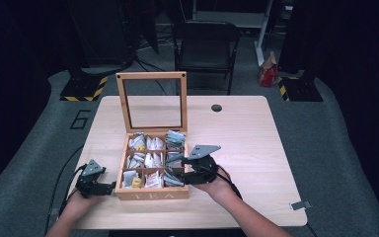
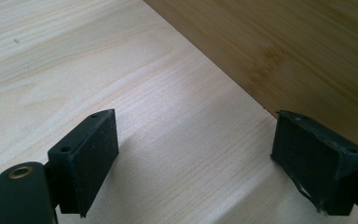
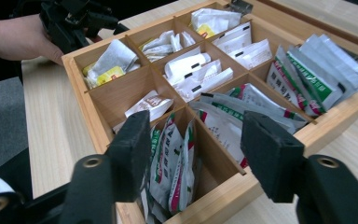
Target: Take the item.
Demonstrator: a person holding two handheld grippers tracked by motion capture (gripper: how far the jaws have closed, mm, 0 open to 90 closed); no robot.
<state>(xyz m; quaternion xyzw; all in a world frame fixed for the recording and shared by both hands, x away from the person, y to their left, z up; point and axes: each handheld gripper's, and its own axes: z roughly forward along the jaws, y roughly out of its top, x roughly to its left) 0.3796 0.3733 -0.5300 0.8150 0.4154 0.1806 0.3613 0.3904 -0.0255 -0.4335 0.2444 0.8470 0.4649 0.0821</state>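
Wooden nine-compartment tea box (image 1: 151,193) with upright glass-paned lid, sitting on pale wood table (image 1: 246,143) between both grippers. Right gripper (image 1: 177,174) at box's right front corner, jaws spread, nothing pinched; green-and-white sachets (image 3: 172,158) standing in corner compartment just beyond jaws, seen close in right gripper view. Left gripper (image 1: 109,187) against box's left wall, jaws spread over bare table. Open room left of left jaws and right of right jaws.

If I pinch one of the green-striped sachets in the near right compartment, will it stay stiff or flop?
Likely floppy: the green-striped sachets are thin, already leaning and curling in their compartment. Probably light, so one should lift easily. They are packed close together, so a neighbour may drag up too. The right gripper hangs open above them.
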